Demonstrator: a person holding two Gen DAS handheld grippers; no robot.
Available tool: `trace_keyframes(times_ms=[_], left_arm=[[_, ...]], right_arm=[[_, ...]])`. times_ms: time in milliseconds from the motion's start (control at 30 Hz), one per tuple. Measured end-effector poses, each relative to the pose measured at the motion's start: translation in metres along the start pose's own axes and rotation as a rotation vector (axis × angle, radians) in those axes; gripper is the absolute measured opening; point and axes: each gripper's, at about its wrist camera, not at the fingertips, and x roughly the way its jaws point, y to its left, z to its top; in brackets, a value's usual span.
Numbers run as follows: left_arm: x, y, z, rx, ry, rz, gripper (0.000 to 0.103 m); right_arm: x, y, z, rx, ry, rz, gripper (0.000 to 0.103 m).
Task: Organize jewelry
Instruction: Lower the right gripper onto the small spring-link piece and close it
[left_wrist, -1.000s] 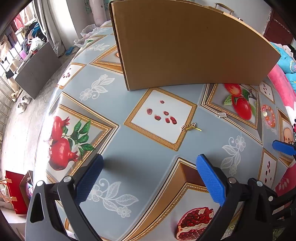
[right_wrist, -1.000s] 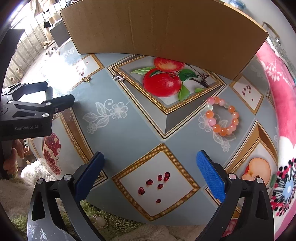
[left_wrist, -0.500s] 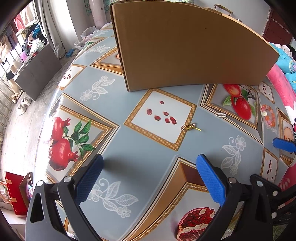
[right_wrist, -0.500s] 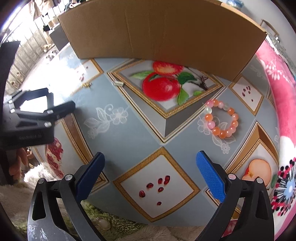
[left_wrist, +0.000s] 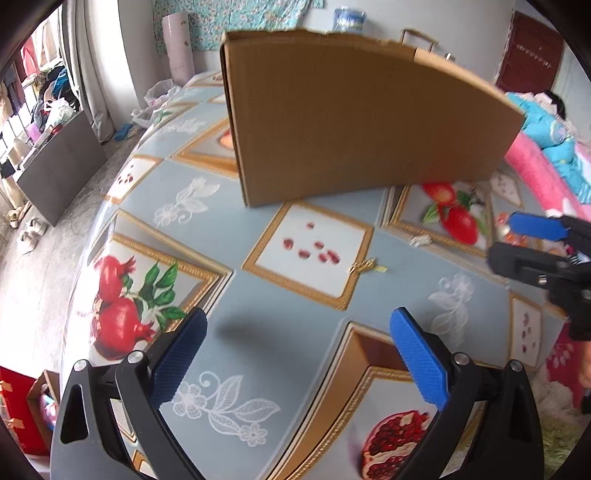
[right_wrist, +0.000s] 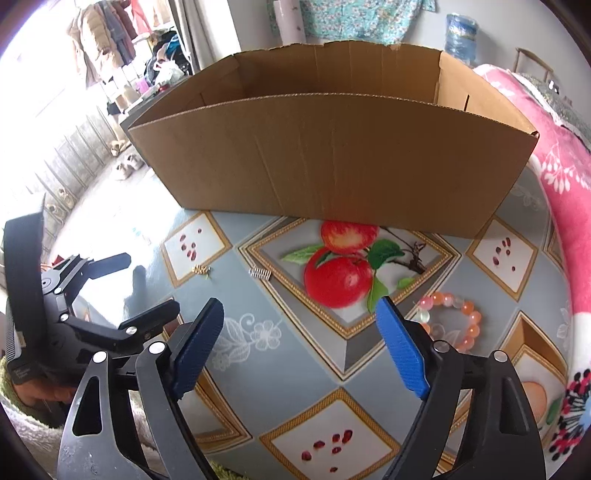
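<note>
The right claw (right_wrist: 301, 345), with its blue-padded jaws closing and nothing between them, hangs over the fruit-patterned tabletop (right_wrist: 295, 354). Just beyond its right finger, touching neither pad, lies the pink-and-orange beaded bracelet (right_wrist: 451, 322), a flat ring with no long axis to line up with. That makes the right claw the nearer one for it by a clear margin. The left claw (left_wrist: 297, 358) stands wide and empty; ahead of it and slightly right lies the small gold trinket (left_wrist: 364, 266), stretched roughly left to right across its view. Further right lies the short silver spring-like piece (left_wrist: 421, 240). Farthest back stands the open brown cardboard box (right_wrist: 332, 155), probably the destination.
</note>
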Motion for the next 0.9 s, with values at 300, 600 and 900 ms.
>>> trace_keyframes(times_ms=[300,600,900], left_arm=[[-0.007,-0.019,0.018,0.091,-0.081,-0.124,0.054],[0.017,-0.03,0.023,0.155,-0.013,-0.114,0.027],[0.021,-0.025,0.023,0.179,-0.024,-0.063,0.004]], right_arm=[[0.012,-0.005,0.007,0.034,0.007,0.036,0.064],[0.02,-0.012,0.013,0.044,0.018,0.048,0.062],[0.02,-0.01,0.017,0.031,0.005,0.064,0.055]])
